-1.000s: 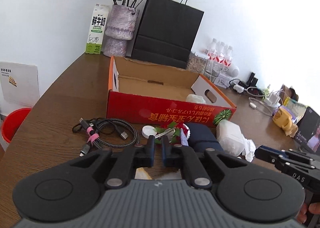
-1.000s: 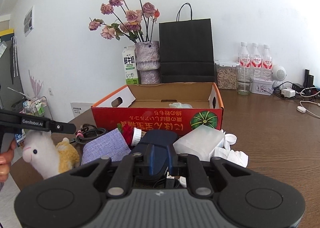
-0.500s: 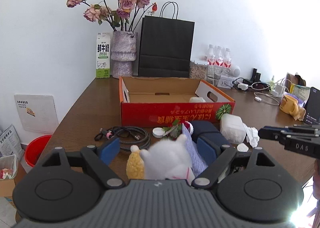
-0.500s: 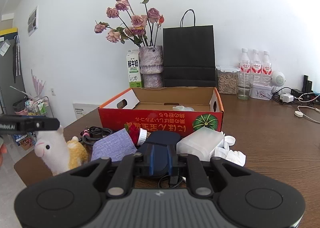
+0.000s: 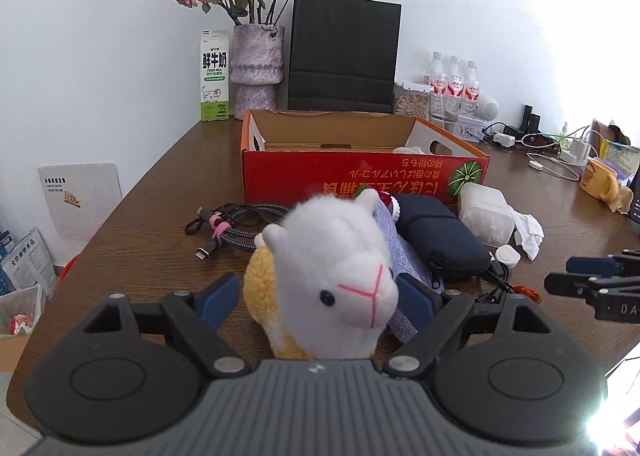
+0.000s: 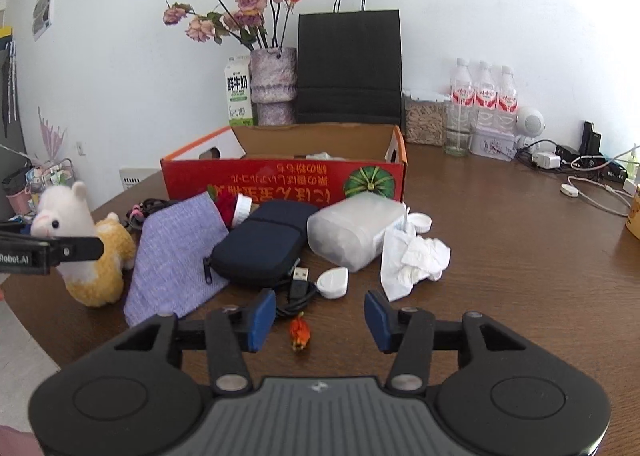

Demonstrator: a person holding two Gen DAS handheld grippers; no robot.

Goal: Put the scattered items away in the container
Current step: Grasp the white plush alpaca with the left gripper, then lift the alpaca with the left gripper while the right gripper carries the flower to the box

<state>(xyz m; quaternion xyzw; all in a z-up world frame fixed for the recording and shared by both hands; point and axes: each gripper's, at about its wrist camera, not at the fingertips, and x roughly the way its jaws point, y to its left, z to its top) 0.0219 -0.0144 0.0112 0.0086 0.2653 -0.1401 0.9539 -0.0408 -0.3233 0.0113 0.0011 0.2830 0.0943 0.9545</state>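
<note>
The alpaca (image 5: pixel 332 276) stands upright between the spread left gripper (image 5: pixel 316 296), untouched, near the table's (image 5: pixel 140 224) left edge; the right gripper (image 6: pixel 320 320), opening, holds nothing.

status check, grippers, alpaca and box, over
Left gripper open around the alpaca plush, no squeeze yet. Right gripper just opened, empty. Red box behind the clutter.
</note>
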